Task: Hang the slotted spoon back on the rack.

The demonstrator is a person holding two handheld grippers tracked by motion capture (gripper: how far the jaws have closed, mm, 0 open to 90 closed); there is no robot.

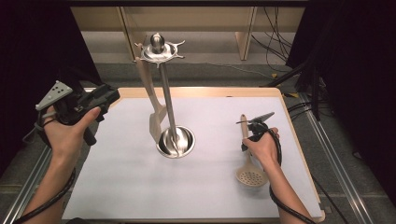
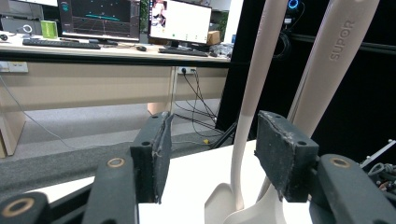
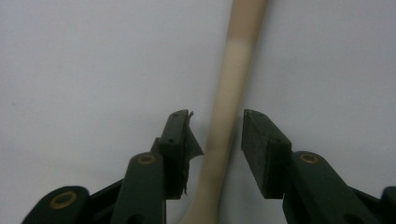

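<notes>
A beige slotted spoon (image 1: 251, 176) lies on the white table at the right, its handle (image 3: 229, 79) pointing away from me. My right gripper (image 1: 247, 136) points down over that handle. Its jaws stand on either side of the handle (image 1: 243, 122) with thin gaps, so the right gripper (image 3: 215, 123) is open. My left gripper (image 1: 111, 96) hovers over the table's left edge, open and holding nothing, aimed at the steel utensil stand (image 1: 175, 141). Between the left gripper (image 2: 212, 135) jaws, farther off, hang two beige utensils (image 2: 254, 88), one marked SUPOR (image 2: 338, 51).
The stand's pole rises from a round steel base at the table's middle to a hook ring (image 1: 159, 50) at the top. A beige spatula (image 1: 155, 119) hangs beside the pole. Wooden rims (image 1: 292, 126) border the table; desks with monitors (image 2: 180, 21) stand beyond.
</notes>
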